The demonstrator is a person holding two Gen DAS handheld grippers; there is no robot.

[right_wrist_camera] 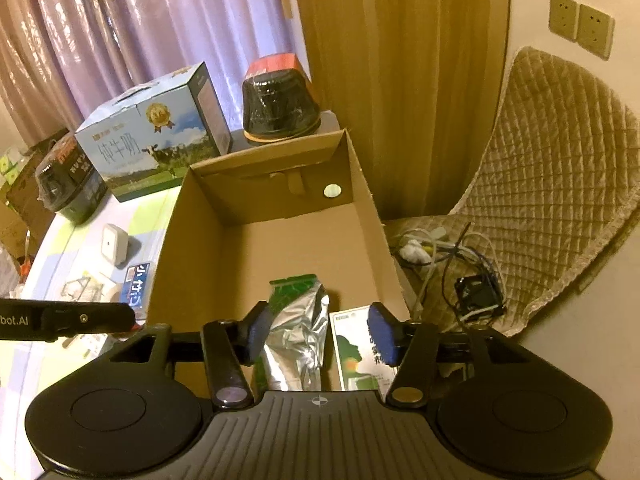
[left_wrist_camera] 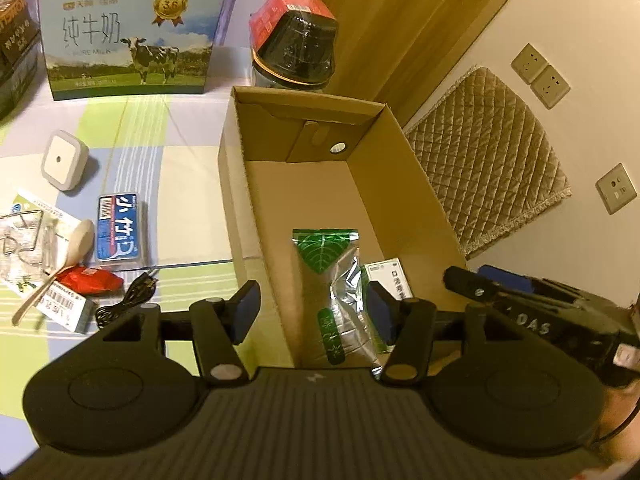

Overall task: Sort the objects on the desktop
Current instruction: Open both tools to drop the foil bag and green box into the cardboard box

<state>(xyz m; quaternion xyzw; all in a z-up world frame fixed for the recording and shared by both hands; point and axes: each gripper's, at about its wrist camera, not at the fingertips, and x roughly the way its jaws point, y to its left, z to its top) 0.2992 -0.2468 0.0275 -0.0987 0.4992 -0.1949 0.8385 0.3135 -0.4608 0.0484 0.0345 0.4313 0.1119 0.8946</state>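
Observation:
An open cardboard box (left_wrist_camera: 400, 184) stands on the checked tablecloth. Inside its near end lie a green and silver foil pouch (left_wrist_camera: 332, 280) and a small white and green carton (left_wrist_camera: 390, 276). My left gripper (left_wrist_camera: 314, 312) hovers open over the box's near left wall, nothing pinched. My right gripper (right_wrist_camera: 320, 332) hangs open above the pouch (right_wrist_camera: 298, 328) and the carton (right_wrist_camera: 356, 354), jaws wide apart. On the cloth left of the box lie a blue packet (left_wrist_camera: 120, 228), a white night light (left_wrist_camera: 66, 160), a red sachet (left_wrist_camera: 92, 280), a wooden spoon (left_wrist_camera: 76, 240) and a black cable (left_wrist_camera: 132, 296).
A milk carton (left_wrist_camera: 132, 32) and a black bowl with a red lid (left_wrist_camera: 296, 40) stand behind the box. A quilted chair (right_wrist_camera: 540, 184) with tangled cables (right_wrist_camera: 460, 264) is to the right. The other gripper's body (left_wrist_camera: 520, 304) reaches in from the right.

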